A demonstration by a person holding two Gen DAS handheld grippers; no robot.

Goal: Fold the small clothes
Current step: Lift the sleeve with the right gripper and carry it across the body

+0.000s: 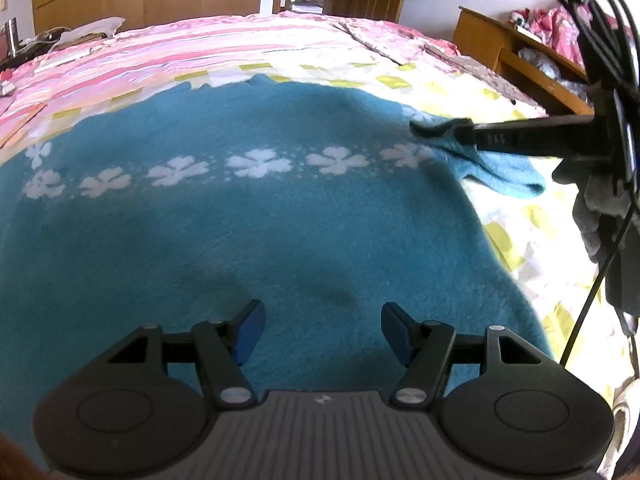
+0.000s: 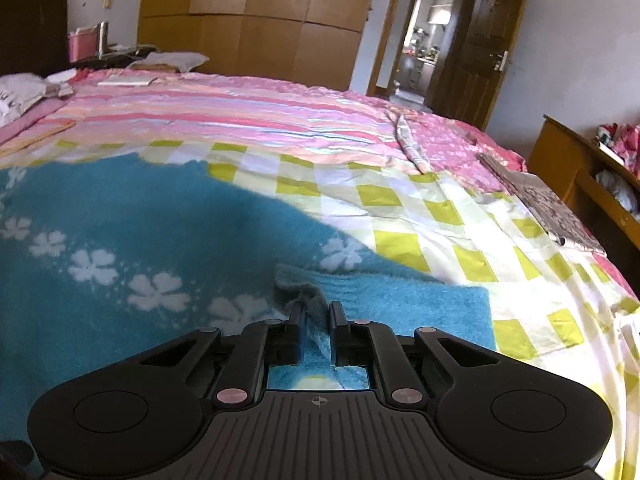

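On the bed, a fuzzy teal knitted garment (image 1: 256,232) with a row of white flowers lay spread flat, pinched at one edge by the right gripper (image 2: 317,320).

The right gripper's jaws were drawn together on a bunched fold of the garment's sleeve edge (image 2: 296,288), lifting it slightly off the yellow-and-white checked sheet (image 2: 440,216). The left gripper (image 1: 322,330) hovered over the garment's lower part with its blue-padded jaws apart and nothing between them. Beyond lay a pink striped quilt (image 2: 224,116) and a pink floral cloth (image 2: 444,140) (both clear of the garment). A patterned flat book or pad (image 2: 540,204) sat near the bed's right edge, beside a wooden cabinet (image 2: 560,152); a wooden wardrobe (image 2: 256,4) and an open doorway (image 2: 424,36) stood behind.
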